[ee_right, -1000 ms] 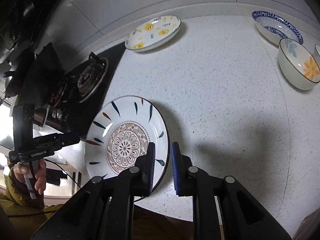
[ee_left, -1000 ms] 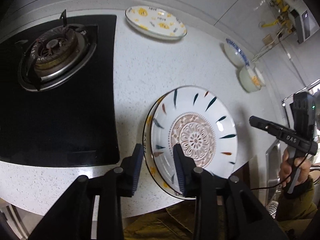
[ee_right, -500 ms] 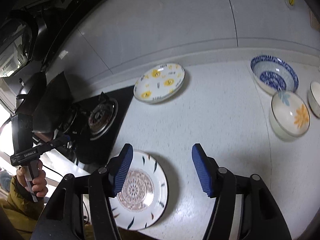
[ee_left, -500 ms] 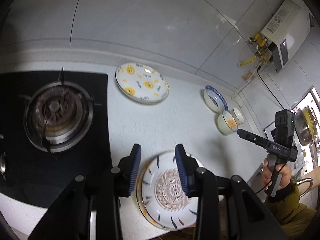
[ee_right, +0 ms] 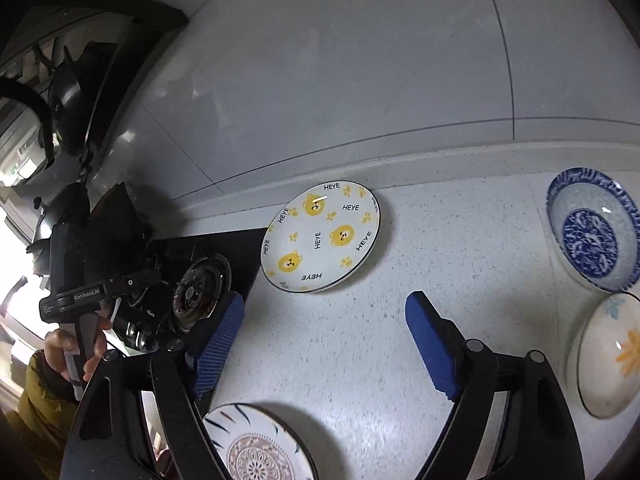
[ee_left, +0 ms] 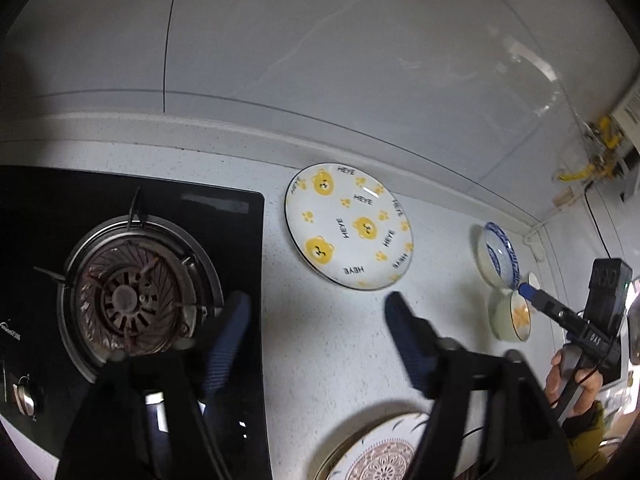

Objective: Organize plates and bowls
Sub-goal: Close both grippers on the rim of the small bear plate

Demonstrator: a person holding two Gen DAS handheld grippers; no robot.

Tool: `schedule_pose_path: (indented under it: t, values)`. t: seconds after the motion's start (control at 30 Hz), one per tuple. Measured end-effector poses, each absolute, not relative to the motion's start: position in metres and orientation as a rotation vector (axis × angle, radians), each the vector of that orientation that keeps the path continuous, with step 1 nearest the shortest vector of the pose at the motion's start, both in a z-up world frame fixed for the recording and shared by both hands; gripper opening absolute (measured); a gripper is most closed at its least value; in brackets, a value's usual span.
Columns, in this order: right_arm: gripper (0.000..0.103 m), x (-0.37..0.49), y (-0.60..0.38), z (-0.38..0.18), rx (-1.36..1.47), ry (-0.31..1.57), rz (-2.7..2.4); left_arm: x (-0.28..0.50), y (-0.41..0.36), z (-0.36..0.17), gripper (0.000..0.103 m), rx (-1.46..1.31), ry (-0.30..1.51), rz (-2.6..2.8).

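Note:
A white plate with yellow bears (ee_left: 349, 227) (ee_right: 322, 237) lies near the back wall. The mandala plate (ee_left: 380, 454) (ee_right: 256, 446) rests on another plate at the counter's front edge, below both grippers. My left gripper (ee_left: 316, 322) hovers over the counter beside the hob, its jaws opening, nothing between them. My right gripper (ee_right: 326, 334) hangs above bare counter in front of the bear plate, jaws opening and empty. A blue-patterned bowl (ee_left: 499, 255) (ee_right: 593, 232) and an orange-flower bowl (ee_left: 512, 318) (ee_right: 610, 356) stand at the right.
A black gas hob with a burner (ee_left: 128, 300) (ee_right: 200, 292) fills the left side. A small white bowl (ee_left: 534, 280) peeks behind the blue one. A person's hand (ee_left: 568, 380) (ee_right: 74, 346) holds each gripper handle. A water heater and yellow pipes (ee_left: 600, 152) hang at the far right.
Both grippers let go of the mandala plate, opened wide and drew up and back from it, so the plate now lies at the bottom edge of both views.

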State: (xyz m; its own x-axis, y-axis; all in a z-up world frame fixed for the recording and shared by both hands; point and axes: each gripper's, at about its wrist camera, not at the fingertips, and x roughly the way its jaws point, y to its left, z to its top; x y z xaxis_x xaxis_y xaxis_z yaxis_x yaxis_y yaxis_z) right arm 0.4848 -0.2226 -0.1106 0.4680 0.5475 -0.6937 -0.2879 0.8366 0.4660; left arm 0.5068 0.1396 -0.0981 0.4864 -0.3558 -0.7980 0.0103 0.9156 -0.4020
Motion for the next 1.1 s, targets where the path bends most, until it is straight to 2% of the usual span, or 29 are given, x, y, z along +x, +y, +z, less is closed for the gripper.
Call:
schedule_pose_path:
  t: [0.6,0.73,0.9,1.1]
  values:
    - [0.080,0.596,-0.189,-0.186,0.306,1.099,0.555,0.632,0.125,-0.183,0.075,-0.383,1.199,-0.159]
    - [0.079,0.615,-0.185,-0.202,0.332,1.147,0.571,0.648,0.118,-0.202,0.073,-0.405,1.243,-0.184]
    - [0.079,0.632,-0.182,-0.219,0.382,1.198,0.601,0.660,0.111,-0.225,0.063,-0.435,1.293,-0.211]
    - [0.055,0.642,-0.173,-0.232,0.391,1.250,0.633,0.671,0.103,-0.242,0.052,-0.472,1.321,-0.253]
